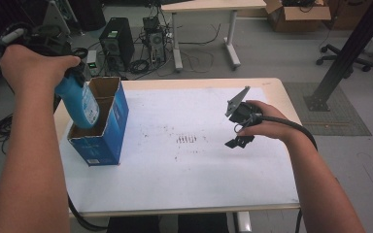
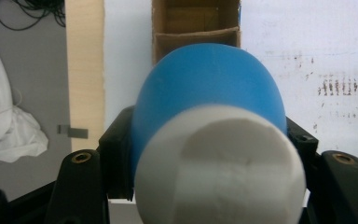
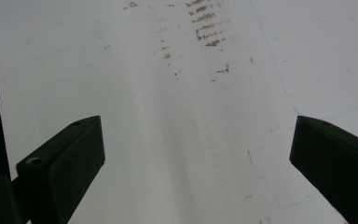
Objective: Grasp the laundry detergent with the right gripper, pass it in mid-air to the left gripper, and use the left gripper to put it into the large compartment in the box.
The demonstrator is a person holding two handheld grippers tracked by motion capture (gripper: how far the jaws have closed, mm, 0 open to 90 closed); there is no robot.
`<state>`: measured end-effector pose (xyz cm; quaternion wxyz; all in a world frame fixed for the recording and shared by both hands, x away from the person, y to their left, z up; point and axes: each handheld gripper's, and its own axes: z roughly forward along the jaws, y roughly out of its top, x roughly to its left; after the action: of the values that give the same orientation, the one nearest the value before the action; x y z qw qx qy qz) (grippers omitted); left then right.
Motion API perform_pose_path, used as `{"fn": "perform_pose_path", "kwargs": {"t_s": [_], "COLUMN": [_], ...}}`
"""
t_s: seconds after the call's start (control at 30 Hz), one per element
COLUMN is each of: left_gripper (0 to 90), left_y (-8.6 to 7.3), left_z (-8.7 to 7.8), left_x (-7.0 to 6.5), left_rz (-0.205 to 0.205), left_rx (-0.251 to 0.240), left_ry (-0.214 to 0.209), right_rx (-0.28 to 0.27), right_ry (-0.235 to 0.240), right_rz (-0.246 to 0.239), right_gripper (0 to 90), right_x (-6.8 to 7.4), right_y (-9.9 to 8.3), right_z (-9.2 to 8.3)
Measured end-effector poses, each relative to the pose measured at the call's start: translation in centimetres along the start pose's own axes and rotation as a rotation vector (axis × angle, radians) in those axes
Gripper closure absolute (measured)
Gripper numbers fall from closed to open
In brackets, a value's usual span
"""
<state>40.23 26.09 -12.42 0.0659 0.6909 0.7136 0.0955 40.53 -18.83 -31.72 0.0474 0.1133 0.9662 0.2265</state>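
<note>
I've got the blue bottle point(image 1: 79, 102) clamped in my left gripper point(image 1: 73, 80), bottom end dipping into the box point(image 1: 108, 127) near compartment; next, sink it straight and let go — right gripper point(image 1: 238, 131) waits jaws spread over the surface point(image 1: 184, 184)

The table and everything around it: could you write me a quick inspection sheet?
Surface: white table, brown scuff marks mid-table.
Job's things: blue bottle with white cap, lowered into the near compartment of an open blue box.
Clutter: nothing seen.
Grippers: left gripper clamps the bottle; right gripper rests open above bare table.
Cables: black cable trails from right gripper.
Surroundings: computer towers, second table, cardboard box, office chair.
</note>
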Motion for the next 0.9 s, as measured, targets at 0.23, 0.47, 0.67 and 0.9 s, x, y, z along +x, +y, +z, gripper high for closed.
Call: {"fn": "perform_pose_path", "kwargs": {"t_s": [0.23,0.47,0.67,0.9], "left_gripper": [37.9,37.9,37.9,37.9], "left_y": [0.0,-0.1,-0.1,-0.3], "left_z": [1.7,3.0,4.4,6.4], "left_x": [0.0,0.1,-0.1,-0.3], "left_rz": [0.01,0.011,0.03,0.04], "left_rx": [0.013,0.021,0.029,0.044], "left_ry": [0.001,0.006,0.0,0.0], "right_rx": [0.003,0.005,0.004,0.006], "right_ry": [0.002,0.008,0.009,0.009], "right_rz": [0.0,-0.003,-0.003,-0.004], "right_gripper": [3.0,3.0,3.1,2.9], "right_x": [0.0,0.0,0.0,0.2], "right_y": [0.0,0.1,0.1,-0.1], "right_z": [0.2,0.3,0.3,0.3]}}
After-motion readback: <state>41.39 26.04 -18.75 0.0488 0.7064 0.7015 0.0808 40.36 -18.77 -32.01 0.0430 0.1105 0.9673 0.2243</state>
